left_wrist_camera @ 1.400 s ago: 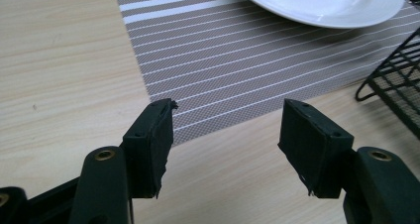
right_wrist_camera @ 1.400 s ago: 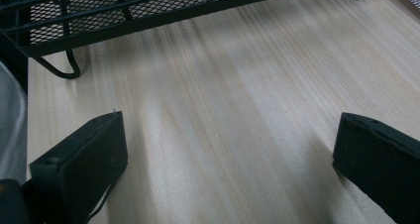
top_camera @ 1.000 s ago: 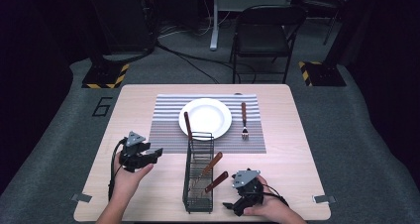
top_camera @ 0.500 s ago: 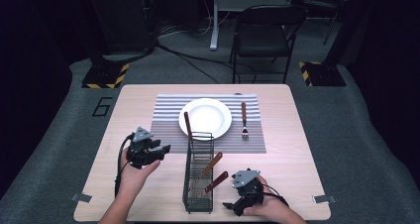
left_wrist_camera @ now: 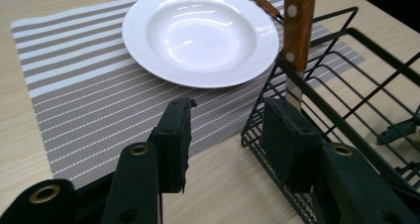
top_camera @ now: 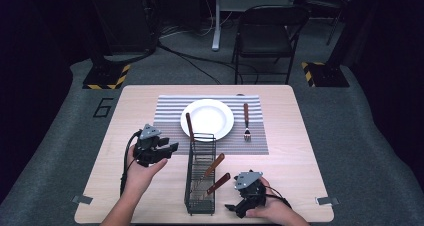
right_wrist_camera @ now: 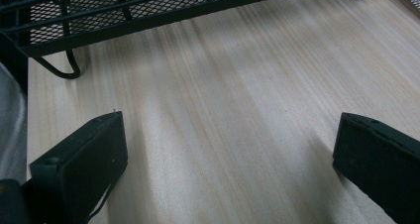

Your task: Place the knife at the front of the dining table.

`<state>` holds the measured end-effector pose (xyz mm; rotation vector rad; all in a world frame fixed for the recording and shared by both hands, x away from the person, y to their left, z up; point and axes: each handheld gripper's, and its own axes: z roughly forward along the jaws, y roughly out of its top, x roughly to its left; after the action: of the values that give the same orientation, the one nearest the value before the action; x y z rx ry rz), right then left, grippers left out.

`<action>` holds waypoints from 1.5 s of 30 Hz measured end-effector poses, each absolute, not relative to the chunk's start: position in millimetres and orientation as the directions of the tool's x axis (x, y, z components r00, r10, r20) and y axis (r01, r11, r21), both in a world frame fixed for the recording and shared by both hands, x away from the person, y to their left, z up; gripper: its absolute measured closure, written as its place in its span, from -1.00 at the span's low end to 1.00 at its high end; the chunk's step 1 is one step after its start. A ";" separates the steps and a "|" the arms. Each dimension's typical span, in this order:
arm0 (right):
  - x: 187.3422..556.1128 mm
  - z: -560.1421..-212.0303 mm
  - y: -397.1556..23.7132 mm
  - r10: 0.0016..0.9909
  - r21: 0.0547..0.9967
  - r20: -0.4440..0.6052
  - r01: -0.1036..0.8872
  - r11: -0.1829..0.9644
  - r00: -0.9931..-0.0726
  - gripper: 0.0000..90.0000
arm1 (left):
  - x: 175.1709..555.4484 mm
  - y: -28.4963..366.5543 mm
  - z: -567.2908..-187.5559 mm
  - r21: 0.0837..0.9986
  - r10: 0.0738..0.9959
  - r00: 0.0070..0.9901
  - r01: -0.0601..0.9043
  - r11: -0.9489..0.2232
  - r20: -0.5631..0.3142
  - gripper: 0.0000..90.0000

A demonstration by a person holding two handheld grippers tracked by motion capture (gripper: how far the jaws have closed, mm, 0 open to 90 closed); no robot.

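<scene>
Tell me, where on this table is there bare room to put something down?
Bare wood lies along the table's right side, beyond the fork, and along the left edge beside the striped placemat. The middle is crowded: white plate, wire rack with wooden-handled cutlery, and a gripper on either side.

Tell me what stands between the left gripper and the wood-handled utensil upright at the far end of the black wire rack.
Nothing separate stands in the way. The left gripper, jaws just closing and empty, faces the wood-handled utensil; only the black wire rack holding it, its corner wires crossing the blade, lies between them.
</scene>
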<state>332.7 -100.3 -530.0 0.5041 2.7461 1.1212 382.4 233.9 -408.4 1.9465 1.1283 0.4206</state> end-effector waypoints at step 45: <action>332.7 -530.0 -100.3 0.354 0.699 0.003 0.255 0.668 -0.935 -1.00 | 401.5 185.4 -409.3 0.806 0.795 0.593 0.531 -0.263 -0.131 0.47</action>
<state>332.7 -100.3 -530.0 0.5043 2.7462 1.1205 401.5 185.4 -409.3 1.9426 1.0583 0.3794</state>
